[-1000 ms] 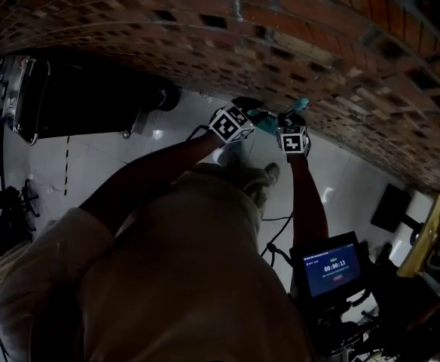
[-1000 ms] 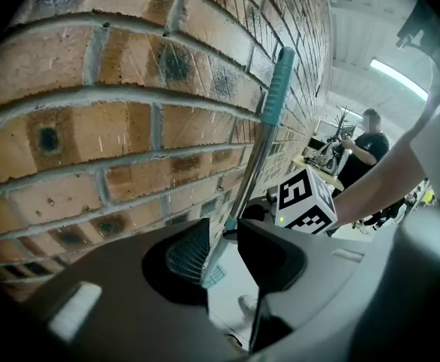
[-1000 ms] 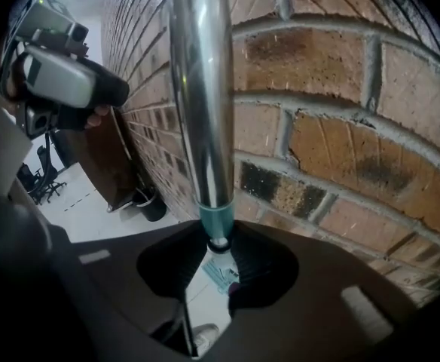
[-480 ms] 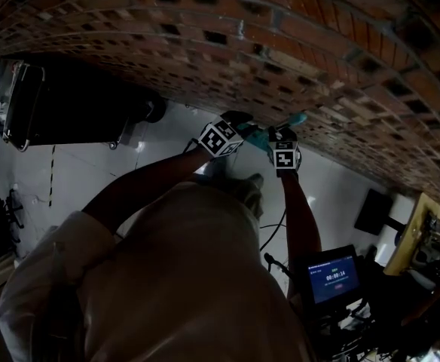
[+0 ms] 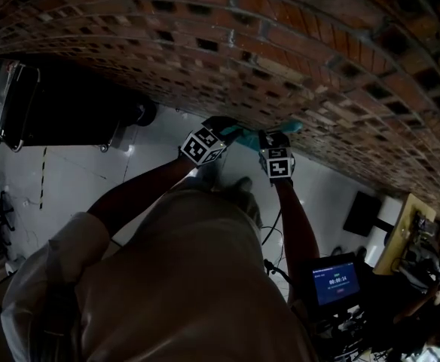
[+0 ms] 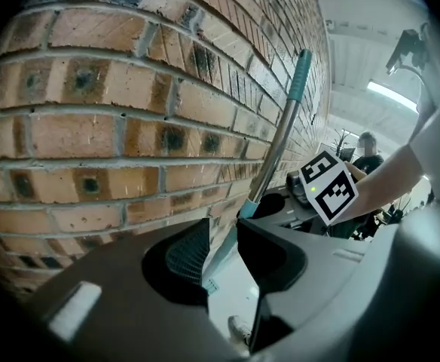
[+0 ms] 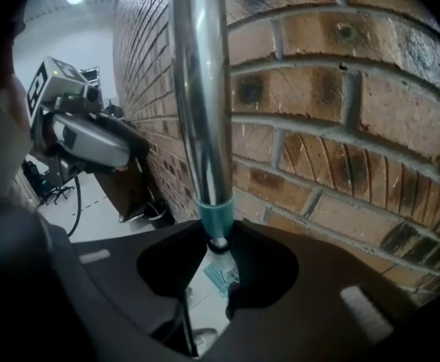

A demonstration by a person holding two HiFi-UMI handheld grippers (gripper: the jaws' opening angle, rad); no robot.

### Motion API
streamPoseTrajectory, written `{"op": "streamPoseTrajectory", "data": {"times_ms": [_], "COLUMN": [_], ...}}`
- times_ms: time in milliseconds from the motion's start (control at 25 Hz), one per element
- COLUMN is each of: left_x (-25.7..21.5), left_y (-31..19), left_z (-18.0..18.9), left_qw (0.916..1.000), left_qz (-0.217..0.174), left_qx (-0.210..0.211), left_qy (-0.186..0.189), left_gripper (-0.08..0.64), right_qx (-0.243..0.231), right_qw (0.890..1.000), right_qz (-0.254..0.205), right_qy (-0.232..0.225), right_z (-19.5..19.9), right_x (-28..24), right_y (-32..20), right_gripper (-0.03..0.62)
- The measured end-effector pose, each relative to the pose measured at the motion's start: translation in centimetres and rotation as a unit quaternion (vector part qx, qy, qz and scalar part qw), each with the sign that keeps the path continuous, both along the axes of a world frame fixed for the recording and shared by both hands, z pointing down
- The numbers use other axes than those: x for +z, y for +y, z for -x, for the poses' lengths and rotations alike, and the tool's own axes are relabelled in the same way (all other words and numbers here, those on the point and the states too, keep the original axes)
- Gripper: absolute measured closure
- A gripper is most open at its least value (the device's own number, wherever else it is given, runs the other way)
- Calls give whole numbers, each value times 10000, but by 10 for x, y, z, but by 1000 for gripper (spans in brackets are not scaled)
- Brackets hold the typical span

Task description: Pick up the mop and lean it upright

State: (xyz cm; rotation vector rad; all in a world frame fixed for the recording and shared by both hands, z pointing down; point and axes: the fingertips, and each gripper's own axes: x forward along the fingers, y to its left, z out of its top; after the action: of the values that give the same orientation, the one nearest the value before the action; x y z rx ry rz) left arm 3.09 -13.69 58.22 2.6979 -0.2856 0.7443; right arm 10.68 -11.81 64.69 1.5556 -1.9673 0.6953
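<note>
Mop pole standing up along brick wall, squeezed tight in right gripper fingers; left gripper fingers apart, loose around teal part of pole.

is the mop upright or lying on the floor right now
Upright: the mop handle rises steeply alongside the brick wall, held by the right gripper. Whether it touches the wall, cannot tell.
</note>
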Motion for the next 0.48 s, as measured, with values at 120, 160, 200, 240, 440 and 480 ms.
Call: {"op": "streamPoseTrajectory", "data": {"times_ms": [120,160,200,240,440,480], "left_x": [-8,-11,-14,-17,-36,-39], "left_y": [-6,-9,-11,-14,-18,-17], "left_z": [3,3,4,4,5,5], "left_qw": [9998,9996,9994,9993,9984,9984], "left_qz": [19,22,14,-1,-92,-129], "left_qx": [-186,-246,-297,-341,-458,-441], "left_qy": [85,118,148,177,312,320], "left_gripper": [423,423,423,423,423,423], "right_qx": [-272,-313,-339,-361,-418,-472], "right_qw": [9996,9995,9994,9992,9986,9983], "right_qz": [-15,-57,-113,-184,-297,-299], "right_qy": [41,36,27,23,-134,-147], "right_z": [4,5,5,5,9,10], "right_x": [-9,-14,-21,-27,-59,-65], "right_y": [5,5,5,4,5,6], "right_gripper": [489,490,490,491,491,491]}}
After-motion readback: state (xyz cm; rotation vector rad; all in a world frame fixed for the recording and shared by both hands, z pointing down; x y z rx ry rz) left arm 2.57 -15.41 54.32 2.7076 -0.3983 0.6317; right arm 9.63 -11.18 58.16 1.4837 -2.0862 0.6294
